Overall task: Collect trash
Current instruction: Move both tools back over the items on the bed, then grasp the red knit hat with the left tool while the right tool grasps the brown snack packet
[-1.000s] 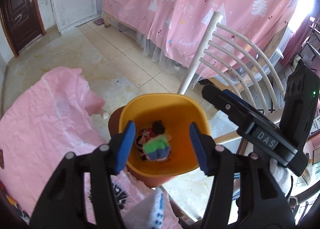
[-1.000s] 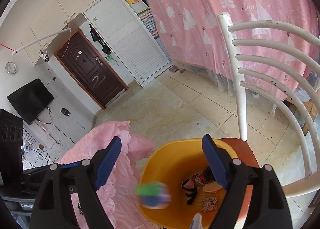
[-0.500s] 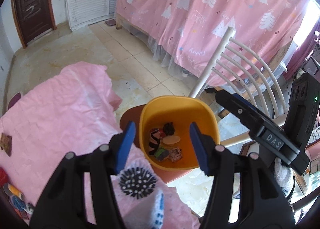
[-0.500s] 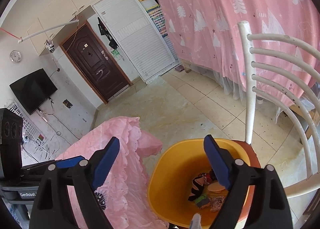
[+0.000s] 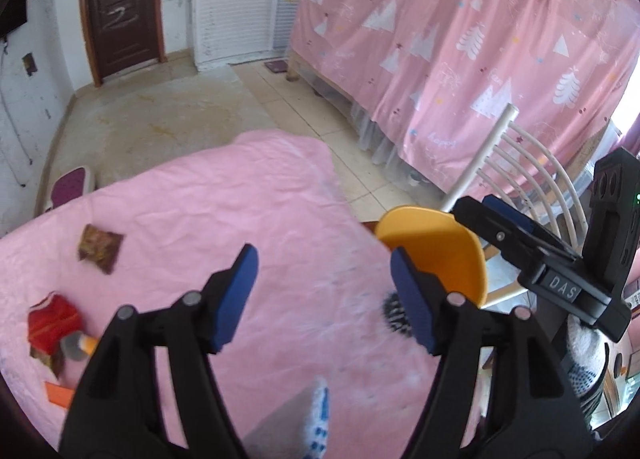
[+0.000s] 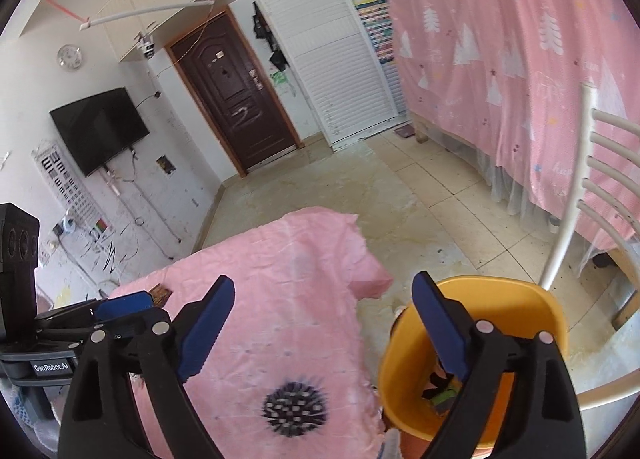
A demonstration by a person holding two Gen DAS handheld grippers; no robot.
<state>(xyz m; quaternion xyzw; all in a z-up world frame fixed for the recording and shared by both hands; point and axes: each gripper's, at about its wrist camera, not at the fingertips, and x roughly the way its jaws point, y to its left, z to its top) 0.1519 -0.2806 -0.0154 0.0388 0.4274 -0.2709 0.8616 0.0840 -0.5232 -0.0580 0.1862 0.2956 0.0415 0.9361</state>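
Observation:
My left gripper (image 5: 324, 291) is open and empty above the pink tablecloth (image 5: 224, 211). On the cloth at the left lie a brown wrapper (image 5: 99, 247), a red wrapper (image 5: 52, 323), a small grey and orange piece (image 5: 78, 345) and an orange scrap (image 5: 60, 393). The orange bin (image 5: 440, 255) stands to the right on a chair seat. My right gripper (image 6: 324, 323) is open and empty, over the cloth's edge and the bin (image 6: 520, 299), which holds several pieces of trash (image 6: 440, 391).
A white slatted chair back (image 6: 600, 187) rises behind the bin. A pink curtain (image 5: 480, 43) hangs at the right. A dark spiky print (image 6: 294, 407) marks the cloth near the bin. Tiled floor (image 6: 360, 195) leads to a brown door (image 6: 236, 91).
The left gripper has swung left from over the bin to over the tablecloth. A green piece that was falling a second ago now lies in the bin. The right gripper has drawn back a little.

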